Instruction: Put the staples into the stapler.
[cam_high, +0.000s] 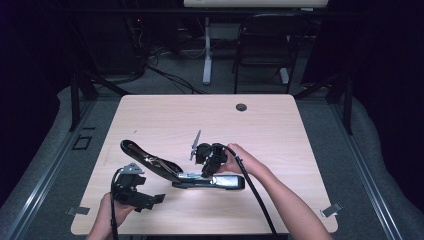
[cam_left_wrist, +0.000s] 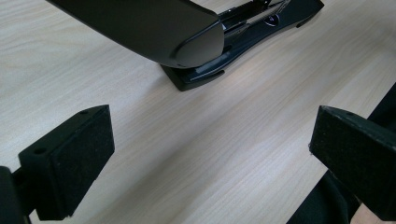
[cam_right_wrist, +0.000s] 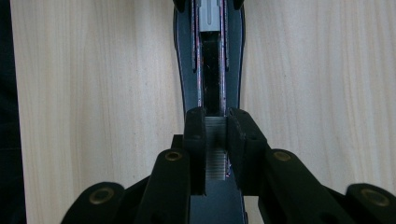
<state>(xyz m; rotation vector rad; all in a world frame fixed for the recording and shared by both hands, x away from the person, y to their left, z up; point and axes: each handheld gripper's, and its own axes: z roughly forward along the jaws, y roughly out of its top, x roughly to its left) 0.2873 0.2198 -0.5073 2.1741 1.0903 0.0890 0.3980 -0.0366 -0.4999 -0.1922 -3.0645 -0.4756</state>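
Stapler (cam_high: 185, 175) lies open on the table (cam_high: 280, 130), near the front edge, left of centre. Lid swung up and back toward the left edge; base runs roughly along the front edge, nose to the right. Right gripper (cam_right_wrist: 215, 140) is clenched on a staple strip (cam_right_wrist: 215, 154), held over the open channel (cam_right_wrist: 211, 70) and in line with it. Judged: lid opened, strip fetched; seating the strip and closing the lid remain. Left gripper (cam_left_wrist: 210, 154) released, jaws wide, nothing between them, just short of the lid's end.
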